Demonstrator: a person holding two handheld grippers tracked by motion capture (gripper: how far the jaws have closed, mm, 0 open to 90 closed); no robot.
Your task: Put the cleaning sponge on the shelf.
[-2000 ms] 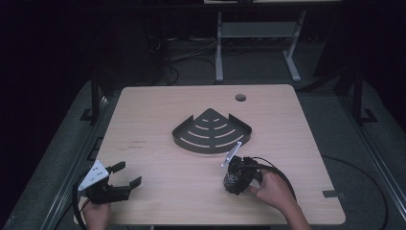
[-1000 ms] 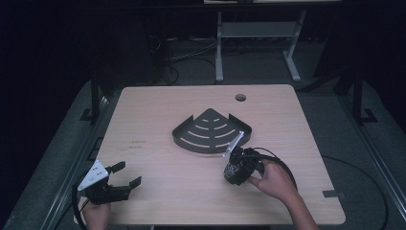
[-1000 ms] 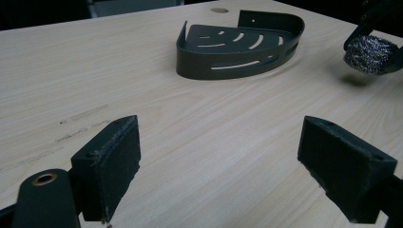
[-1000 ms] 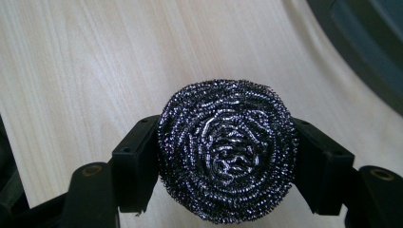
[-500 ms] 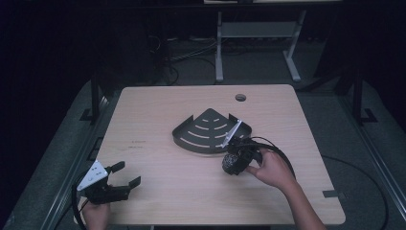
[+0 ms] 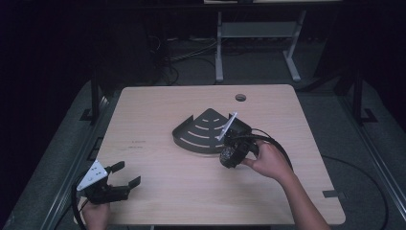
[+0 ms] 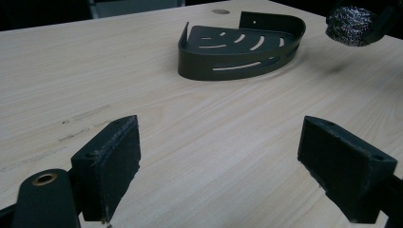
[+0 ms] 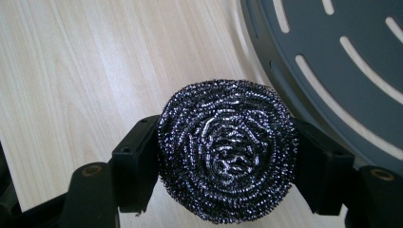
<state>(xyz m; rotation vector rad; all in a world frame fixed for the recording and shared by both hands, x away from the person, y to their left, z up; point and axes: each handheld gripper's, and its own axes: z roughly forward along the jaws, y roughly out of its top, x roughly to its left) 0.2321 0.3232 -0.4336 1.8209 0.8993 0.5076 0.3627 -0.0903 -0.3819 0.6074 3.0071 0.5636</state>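
Steel scourer [image 8: 227,149] clenched in right hand-held gripper [image 6: 233,152] has travelled from open table [image 6: 158,110] to the corner rack's [image 6: 203,132] near rim, likely next dropped inside; left hand-held gripper [image 6: 122,177] idles agape

Two black pads [image 7: 108,171] of the left gripper [image 7: 228,175] rising from six o'clock, wide apart, nothing between, low over the wooden surface [image 7: 95,71]. Toward twelve o'clock, a dark slotted corner rack [image 7: 240,50] lying flat. At two o'clock, beside the rack but apart from it, a steel scourer [image 7: 351,23], off the surface, its shadow beneath.
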